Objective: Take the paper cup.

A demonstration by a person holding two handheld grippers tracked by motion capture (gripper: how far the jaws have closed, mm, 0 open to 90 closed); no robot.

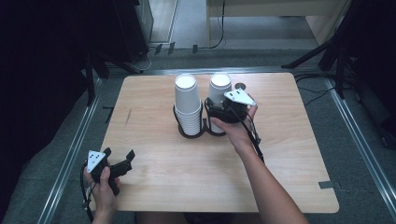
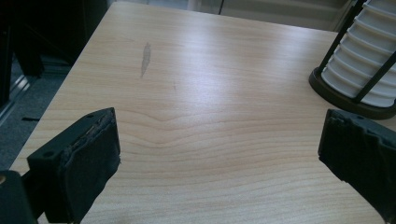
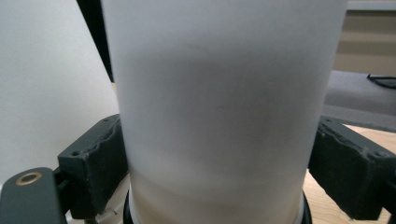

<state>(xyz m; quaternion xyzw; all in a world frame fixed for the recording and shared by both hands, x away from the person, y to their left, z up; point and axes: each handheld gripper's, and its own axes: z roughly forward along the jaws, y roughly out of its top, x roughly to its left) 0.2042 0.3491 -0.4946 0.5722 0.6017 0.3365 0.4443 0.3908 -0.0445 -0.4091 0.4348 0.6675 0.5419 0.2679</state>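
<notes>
Seated upside down in the right ring of a dark wire holder (image 1: 191, 133) at mid-table: a white paper cup (image 1: 219, 87), light, thin-walled, easily crushed. Right gripper (image 1: 216, 112) astride its lower wall, jaws parted, left pad touching, right pad just clear. Best gripped low, gently. Left gripper (image 1: 119, 156) open, idle near the table's (image 1: 289, 154) edge.

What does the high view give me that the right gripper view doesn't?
High view: the table's full outline, the left tongs open over its near-left corner, and the hand on the right tongs. Right gripper view: the pads flanking the right-hand cup stack up close; whether they press, I can't tell. Both: the right tongs at that stack in the black holder.
</notes>
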